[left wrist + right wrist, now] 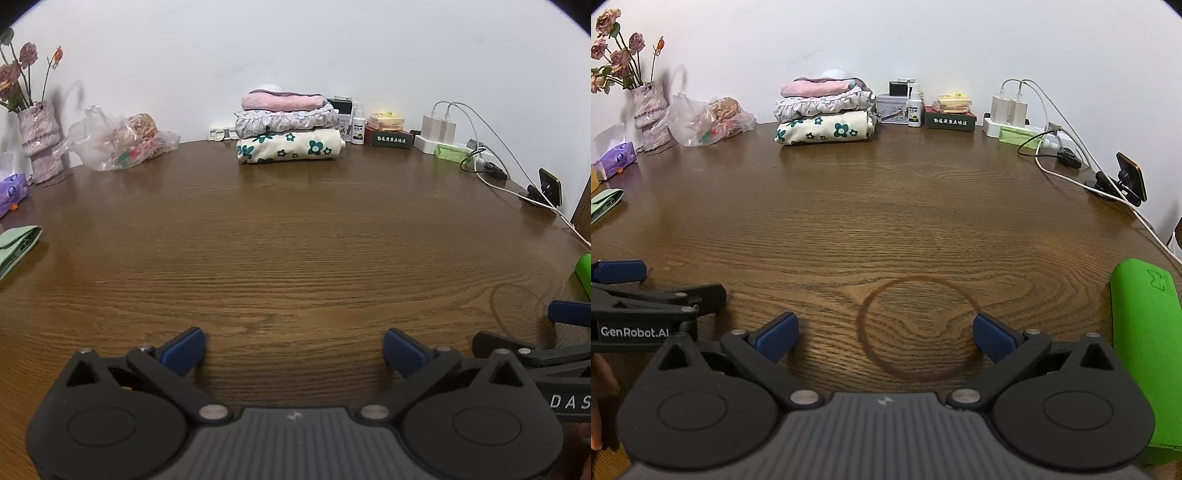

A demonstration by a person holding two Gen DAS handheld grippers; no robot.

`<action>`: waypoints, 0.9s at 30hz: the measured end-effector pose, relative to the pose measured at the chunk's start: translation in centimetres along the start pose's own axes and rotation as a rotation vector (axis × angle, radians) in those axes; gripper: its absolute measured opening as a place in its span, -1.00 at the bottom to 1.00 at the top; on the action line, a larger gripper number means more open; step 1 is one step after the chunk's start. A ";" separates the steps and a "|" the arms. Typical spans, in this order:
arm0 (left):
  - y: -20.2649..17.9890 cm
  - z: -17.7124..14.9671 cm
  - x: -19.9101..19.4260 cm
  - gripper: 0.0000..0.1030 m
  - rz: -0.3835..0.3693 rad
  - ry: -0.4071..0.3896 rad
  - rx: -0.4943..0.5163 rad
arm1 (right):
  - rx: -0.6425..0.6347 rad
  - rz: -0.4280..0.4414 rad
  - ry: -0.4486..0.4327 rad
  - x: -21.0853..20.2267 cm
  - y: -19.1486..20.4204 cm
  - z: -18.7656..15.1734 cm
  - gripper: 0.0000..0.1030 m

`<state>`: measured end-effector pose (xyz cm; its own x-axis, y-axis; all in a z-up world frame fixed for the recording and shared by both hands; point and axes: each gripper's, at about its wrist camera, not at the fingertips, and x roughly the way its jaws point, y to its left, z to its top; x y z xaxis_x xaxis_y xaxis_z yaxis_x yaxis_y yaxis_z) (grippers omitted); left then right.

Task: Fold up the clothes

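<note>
The wooden surface (886, 229) lies bare between the claws and the far wall. The pile of folded clothes (823, 112) sits at its far edge, three garments stacked. Judged soft, light and limp, so a hold on the top pink piece (816, 88) would likely slump; grip folded edges. Left claw (293, 350) and right claw (884, 336) both stand wide apart, empty, well short of the pile.

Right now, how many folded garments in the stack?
3, stacked at the table's far edge by the wall: floral cream one at the bottom, ruffled pale print in the middle, pink one on top. More could be hidden behind.
</note>
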<state>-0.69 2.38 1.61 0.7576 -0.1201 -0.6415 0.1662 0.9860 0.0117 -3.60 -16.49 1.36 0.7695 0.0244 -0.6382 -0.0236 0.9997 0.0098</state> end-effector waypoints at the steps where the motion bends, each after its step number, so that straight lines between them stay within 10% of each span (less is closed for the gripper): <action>1: 0.0 0.0 0.0 1.00 0.000 0.000 0.000 | 0.002 -0.001 0.000 0.0 0.0 0.0 0.99; 27: 0.0 0.0 -0.1 1.00 0.014 0.001 -0.009 | 0.012 -0.012 0.003 -0.1 0.1 0.1 0.99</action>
<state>-0.80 2.39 1.67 0.7590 -0.1061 -0.6424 0.1499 0.9886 0.0138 -3.60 -16.39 1.45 0.7680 0.0128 -0.6403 -0.0071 0.9999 0.0116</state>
